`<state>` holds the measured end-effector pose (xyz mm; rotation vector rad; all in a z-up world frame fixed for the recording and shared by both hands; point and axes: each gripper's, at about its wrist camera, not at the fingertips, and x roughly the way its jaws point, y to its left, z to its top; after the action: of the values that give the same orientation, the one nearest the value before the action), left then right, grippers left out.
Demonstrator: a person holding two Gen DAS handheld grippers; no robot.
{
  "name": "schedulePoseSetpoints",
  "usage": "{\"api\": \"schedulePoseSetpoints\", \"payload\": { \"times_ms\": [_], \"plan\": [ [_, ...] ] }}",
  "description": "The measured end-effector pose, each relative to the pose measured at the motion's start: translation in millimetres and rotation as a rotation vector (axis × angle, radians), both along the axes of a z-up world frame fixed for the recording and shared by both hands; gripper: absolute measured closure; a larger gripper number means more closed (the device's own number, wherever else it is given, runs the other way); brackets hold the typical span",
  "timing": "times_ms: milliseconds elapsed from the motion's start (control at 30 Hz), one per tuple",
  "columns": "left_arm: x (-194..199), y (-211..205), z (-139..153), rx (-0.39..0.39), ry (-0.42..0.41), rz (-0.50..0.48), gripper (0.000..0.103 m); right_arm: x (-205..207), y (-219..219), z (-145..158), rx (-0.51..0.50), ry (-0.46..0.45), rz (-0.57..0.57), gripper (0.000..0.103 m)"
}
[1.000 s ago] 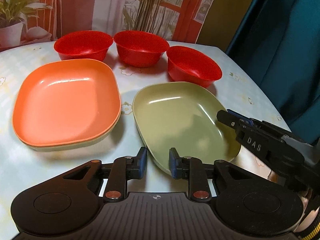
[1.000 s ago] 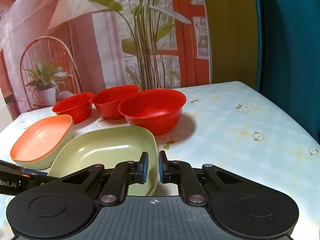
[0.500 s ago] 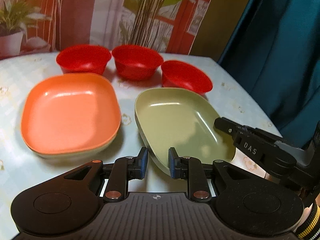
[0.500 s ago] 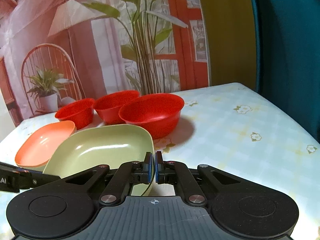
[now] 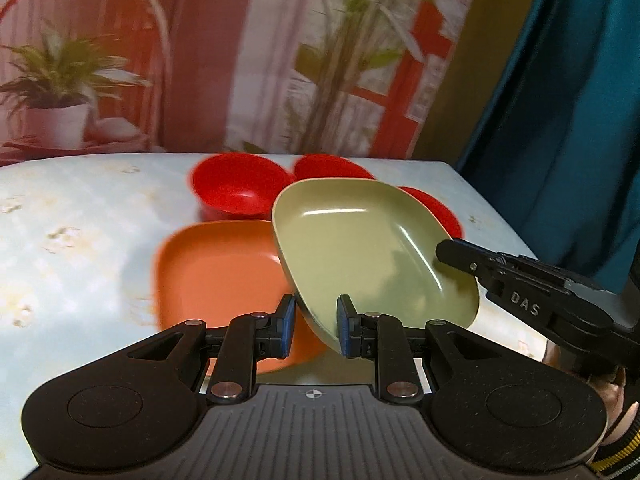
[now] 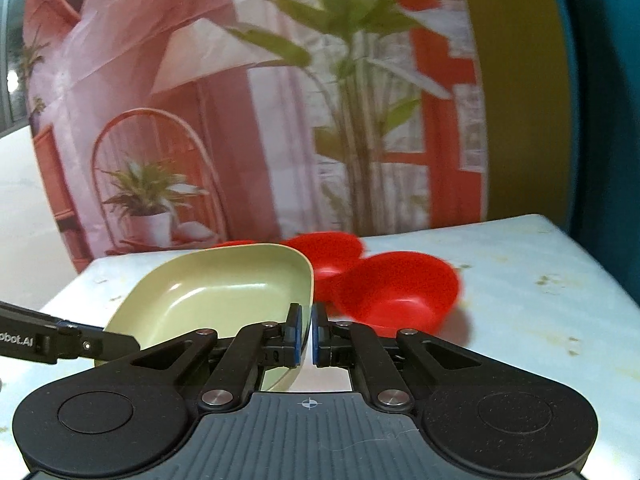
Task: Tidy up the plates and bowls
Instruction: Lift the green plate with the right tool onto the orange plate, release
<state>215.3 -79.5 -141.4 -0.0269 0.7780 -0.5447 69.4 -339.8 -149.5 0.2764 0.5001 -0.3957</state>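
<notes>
Both tongs have hold of the same dish here: the green plate [image 5: 368,248] is up off the table [image 5: 80,216], tilted, and carried between the two tools.

The left gripper [image 5: 313,330] has the plate's near rim sitting between its blue pads [image 5: 287,330]. The rim looks pressed against the right-hand pad, but there's a bit of gap on the left-hand side, so the jaws are narrow and I can't tell for sure whether they're actually pinching it.

The right gripper [image 6: 305,336] is clearer. In its own view the jaws are clamped nearly together on the plate's right edge, with the rim running down into the slit between the pads. From the left camera the same tool comes in from the right, and its finger [image 5: 472,258] lies on the plate's far right rim.

Under and to the left of the lifted plate, the orange plate [image 5: 216,268] lies flat on the table. The green one overlaps its right side in the left view without touching it, as far as I can see.

Behind them are three red bowls: one left [image 5: 236,188], one peeking over the green plate's top edge [image 5: 328,166], one poking out on the right [image 5: 440,212]. It's all a bit motion-blurred.
</notes>
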Motion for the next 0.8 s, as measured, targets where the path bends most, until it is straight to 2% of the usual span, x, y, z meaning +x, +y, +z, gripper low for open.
{"api": "schedulePoseSetpoints", "payload": {
  "times_ms": [367, 800],
  "plan": [
    [22.6, 40.5, -7.0, 0.056, 0.031, 0.089, 0.08, 64.8, 38.5, -11.2, 0.007, 0.069, 0.11, 0.096],
    [34.6, 44.8, -22.9, 0.077, 0.054, 0.11, 0.08, 82.3, 48.8, -30.1, -0.007, 0.161, 0.126, 0.095]
  ]
}}
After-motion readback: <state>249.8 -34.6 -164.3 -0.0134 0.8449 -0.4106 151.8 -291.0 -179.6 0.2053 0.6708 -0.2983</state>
